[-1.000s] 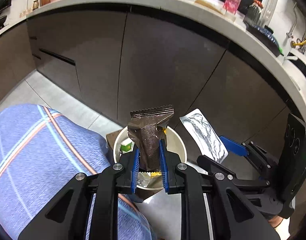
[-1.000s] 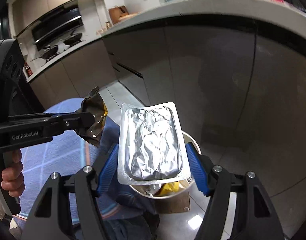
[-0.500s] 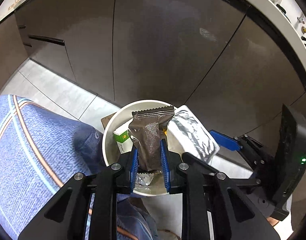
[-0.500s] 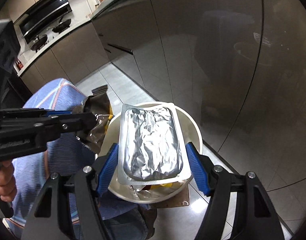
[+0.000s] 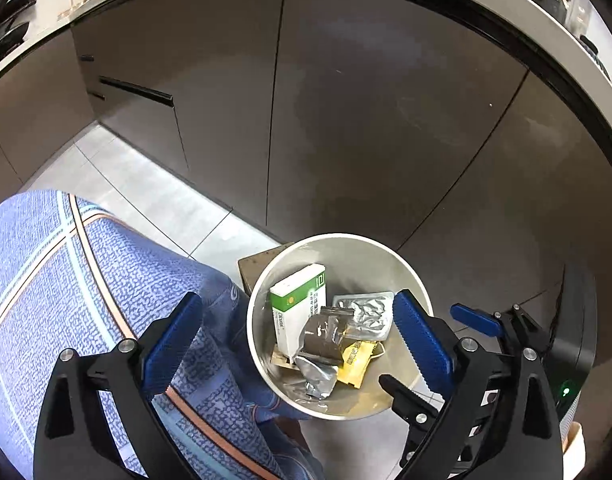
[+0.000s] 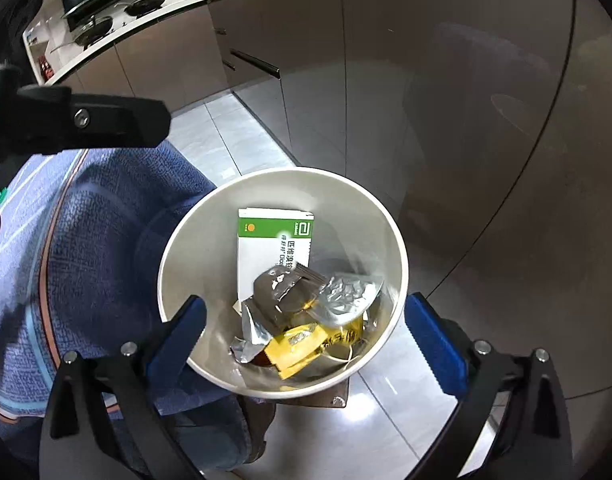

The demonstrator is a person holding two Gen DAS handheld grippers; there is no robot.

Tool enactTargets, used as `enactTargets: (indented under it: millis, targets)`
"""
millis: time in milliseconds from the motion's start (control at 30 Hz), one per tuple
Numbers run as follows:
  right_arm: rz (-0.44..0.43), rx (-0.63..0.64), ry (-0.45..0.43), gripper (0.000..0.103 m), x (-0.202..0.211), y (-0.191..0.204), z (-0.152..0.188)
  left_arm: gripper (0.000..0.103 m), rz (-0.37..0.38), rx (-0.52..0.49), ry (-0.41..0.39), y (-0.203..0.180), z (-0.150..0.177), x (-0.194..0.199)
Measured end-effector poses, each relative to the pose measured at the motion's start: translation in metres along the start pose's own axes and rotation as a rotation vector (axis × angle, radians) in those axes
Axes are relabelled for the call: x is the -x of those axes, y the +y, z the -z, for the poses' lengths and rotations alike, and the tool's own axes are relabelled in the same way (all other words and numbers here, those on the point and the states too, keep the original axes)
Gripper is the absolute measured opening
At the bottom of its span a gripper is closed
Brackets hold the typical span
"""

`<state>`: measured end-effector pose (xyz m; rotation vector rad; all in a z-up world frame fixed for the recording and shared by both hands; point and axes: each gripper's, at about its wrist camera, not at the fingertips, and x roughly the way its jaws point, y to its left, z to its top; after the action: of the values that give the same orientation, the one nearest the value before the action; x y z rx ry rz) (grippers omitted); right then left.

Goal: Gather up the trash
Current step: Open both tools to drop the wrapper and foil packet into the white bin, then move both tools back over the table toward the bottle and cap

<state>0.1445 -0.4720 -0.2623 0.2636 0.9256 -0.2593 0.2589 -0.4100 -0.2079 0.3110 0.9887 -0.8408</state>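
Note:
A white round trash bin [image 5: 265, 280] stands on the floor below me; it also shows in the right wrist view [image 6: 177, 240]. Inside lie a green-and-white box [image 5: 297, 304] [image 6: 273, 248], a brown foil wrapper [image 5: 322, 340] [image 6: 281, 292], a silver blister pack [image 5: 366, 316] [image 6: 346, 292] and a yellow sachet [image 5: 356, 364] [image 6: 301, 344]. My left gripper [image 5: 297, 344] is open above the bin, empty. My right gripper [image 6: 306, 336] is open above the bin, empty; it shows at the right of the left wrist view [image 5: 472, 316].
Dark cabinet fronts [image 5: 346, 120] rise just behind the bin under a white counter [image 5: 546, 32]. The person's blue-clad leg [image 5: 65, 280] is at the bin's left. Grey floor tiles [image 5: 145, 196] lie to the left. The left gripper's finger [image 6: 85, 124] crosses the right wrist view.
Both grippers have opened. The brown wrapper left the left gripper and the silver blister pack left the right gripper; both now lie in the bin.

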Motion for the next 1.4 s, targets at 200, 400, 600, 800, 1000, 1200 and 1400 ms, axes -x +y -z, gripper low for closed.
enactTargets:
  millis: [200,400,600,800,1000,1200,1400]
  targets:
    - [-0.016,-0.03,-0.027,0.099,0.016,-0.002,0.001,0.092,-0.01,0.005,-0.02,0.0,0.004,0.02]
    - [-0.013,-0.019,-0.088,0.099,0.049,0.011,-0.01,0.092,-0.017,0.02,-0.062,0.004,0.005,0.054]
    - [-0.027,0.01,-0.154,0.1,0.081,0.037,-0.023,0.094,-0.025,0.068,-0.099,0.021,0.01,0.095]
    - [-0.049,0.063,-0.189,0.1,0.103,0.072,-0.03,0.094,-0.061,0.119,-0.16,0.045,0.019,0.144]
    - [-0.097,0.13,-0.203,0.1,0.117,0.117,-0.036,0.094,-0.106,0.183,-0.206,0.082,0.037,0.186]
    - [-0.177,0.209,-0.201,0.1,0.125,0.172,-0.044,0.094,-0.162,0.296,-0.245,0.139,0.064,0.23]
    - [-0.249,0.304,-0.189,0.1,0.127,0.233,-0.052,0.094,-0.267,0.41,-0.292,0.2,0.108,0.272]
